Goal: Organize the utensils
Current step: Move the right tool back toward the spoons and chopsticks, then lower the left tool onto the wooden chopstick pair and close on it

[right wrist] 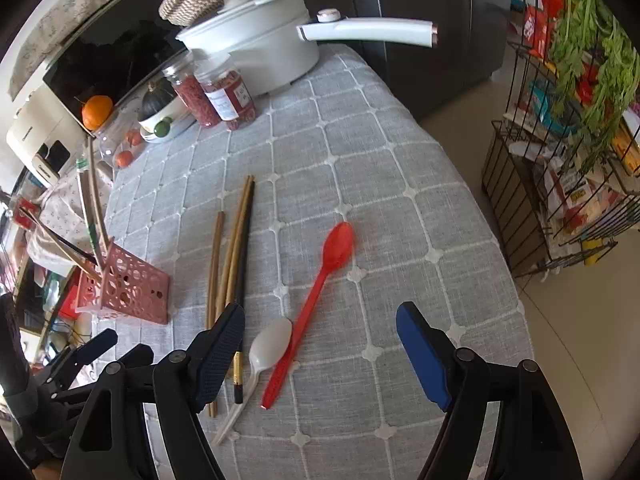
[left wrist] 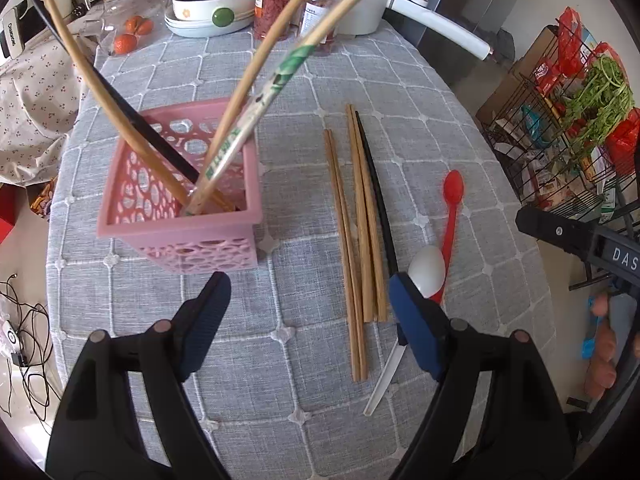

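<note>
1. Basket, pink (left wrist: 180, 216) — on the grey-clothed worktop (left wrist: 280, 360), holding 4 upright chopsticks (left wrist: 240, 120).
2. Loose chopsticks (left wrist: 360, 240) — lying right of it; beside them a white spoon (left wrist: 426, 268) and a red spoon (right wrist: 320, 292).
3. Left tongs (left wrist: 310, 300) — apart, empty.
4. Right tongs (right wrist: 320, 328) — apart, nothing gripped.

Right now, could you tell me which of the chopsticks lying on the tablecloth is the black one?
It is the black chopstick at the edge of the bundle nearest the red spoon; the other loose ones are brown wood.
</note>
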A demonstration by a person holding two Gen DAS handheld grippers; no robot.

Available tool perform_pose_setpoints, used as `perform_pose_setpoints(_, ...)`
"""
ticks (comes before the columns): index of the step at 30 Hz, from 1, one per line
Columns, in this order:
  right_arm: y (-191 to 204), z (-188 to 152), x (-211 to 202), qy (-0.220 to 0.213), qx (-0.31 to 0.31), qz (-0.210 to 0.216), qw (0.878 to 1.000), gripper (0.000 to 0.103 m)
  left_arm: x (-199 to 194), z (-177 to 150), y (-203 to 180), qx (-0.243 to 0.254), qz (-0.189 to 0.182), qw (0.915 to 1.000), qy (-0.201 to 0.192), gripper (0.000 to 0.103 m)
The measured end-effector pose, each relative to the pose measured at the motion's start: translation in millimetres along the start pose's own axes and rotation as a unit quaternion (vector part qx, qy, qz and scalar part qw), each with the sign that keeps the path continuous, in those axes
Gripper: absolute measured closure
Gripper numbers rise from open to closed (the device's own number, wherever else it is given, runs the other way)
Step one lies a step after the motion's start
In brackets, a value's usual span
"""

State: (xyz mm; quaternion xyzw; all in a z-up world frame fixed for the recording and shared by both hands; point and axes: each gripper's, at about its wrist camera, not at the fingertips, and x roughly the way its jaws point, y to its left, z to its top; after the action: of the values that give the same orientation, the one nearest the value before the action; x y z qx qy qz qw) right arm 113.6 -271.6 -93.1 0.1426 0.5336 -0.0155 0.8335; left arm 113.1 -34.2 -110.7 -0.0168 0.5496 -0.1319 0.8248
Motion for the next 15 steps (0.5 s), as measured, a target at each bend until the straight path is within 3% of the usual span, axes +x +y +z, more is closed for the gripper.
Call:
perform_pose_setpoints(5, -7, 6, 14, 0.029, -0.002, -0.011, 1.000, 0.024, 15, 5, -14, 0.000, -0.012, 0.9999, 0.007, 0.023)
perform_pose_setpoints(9, -9, 9, 24, 0.048, -0.017, -0.023, 0.998, 0.024, 31, 11, -30, 0.017, -0.018, 0.9996, 0.009, 0.047)
perform_pose_setpoints(13, -13, 8, 33, 0.065, -0.026, -0.023, 0.997, 0.024, 49, 21, -37, 0.021, -0.002, 0.9998, 0.005, 0.075)
perform_pose_setpoints(15, -16, 9, 35, 0.068, -0.028, -0.026, 0.997, 0.024, 56, 25, -37, 0.015, 0.006, 0.9999, 0.001, 0.083)
